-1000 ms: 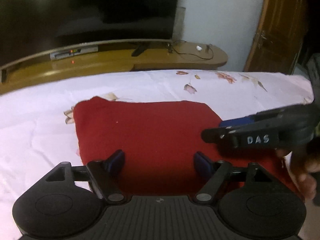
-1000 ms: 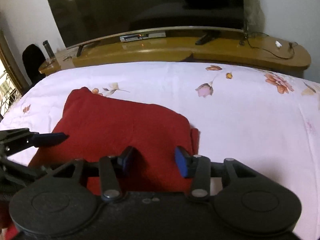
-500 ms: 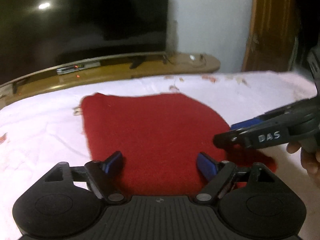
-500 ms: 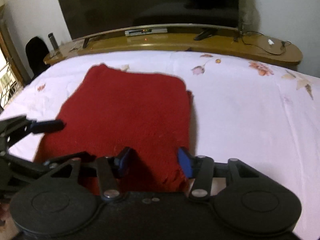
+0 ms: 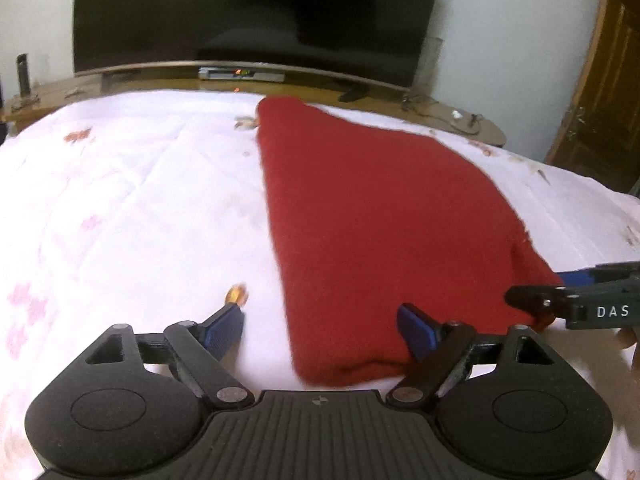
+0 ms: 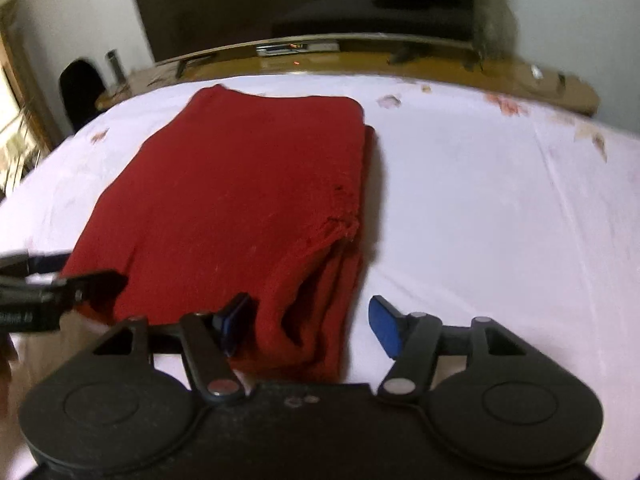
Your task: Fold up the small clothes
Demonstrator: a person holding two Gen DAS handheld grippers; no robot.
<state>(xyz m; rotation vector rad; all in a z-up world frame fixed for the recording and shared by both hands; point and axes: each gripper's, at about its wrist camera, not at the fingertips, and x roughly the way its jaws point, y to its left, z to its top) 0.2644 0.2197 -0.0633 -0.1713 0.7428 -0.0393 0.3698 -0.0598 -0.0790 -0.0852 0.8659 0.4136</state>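
Straddling the near edge of a folded red knit garment (image 6: 248, 200), both grippers stand open and hold nothing. The right gripper (image 6: 308, 326) has just been opening; the thick stacked near-right corner of the garment lies between its fingers (image 6: 234, 320), neither pad pressing on it. The left gripper (image 5: 320, 330) has also just been widening; its spread fingers (image 5: 222, 326) bracket the near-left corner, one pad over bare sheet, the other over cloth. Judgement: the fabric is soft, light and limp, likely to sag and drag if lifted by one point, and the layered right edge could slip apart. The best hold looks like the two near corners, pinching all layers together, both sides at once. The garment lies flat as a rough rectangle running away from the grippers on a bed (image 6: 500, 208) covered with a pale floral sheet, smooth with faint creases, giving under pressure. Beyond the bed's far edge, a curved wooden TV stand (image 5: 140, 76) carries a set-top box (image 5: 242, 74) and a large dark television (image 5: 256, 12). A wooden door (image 5: 600, 92) stands at far right, pale walls behind.
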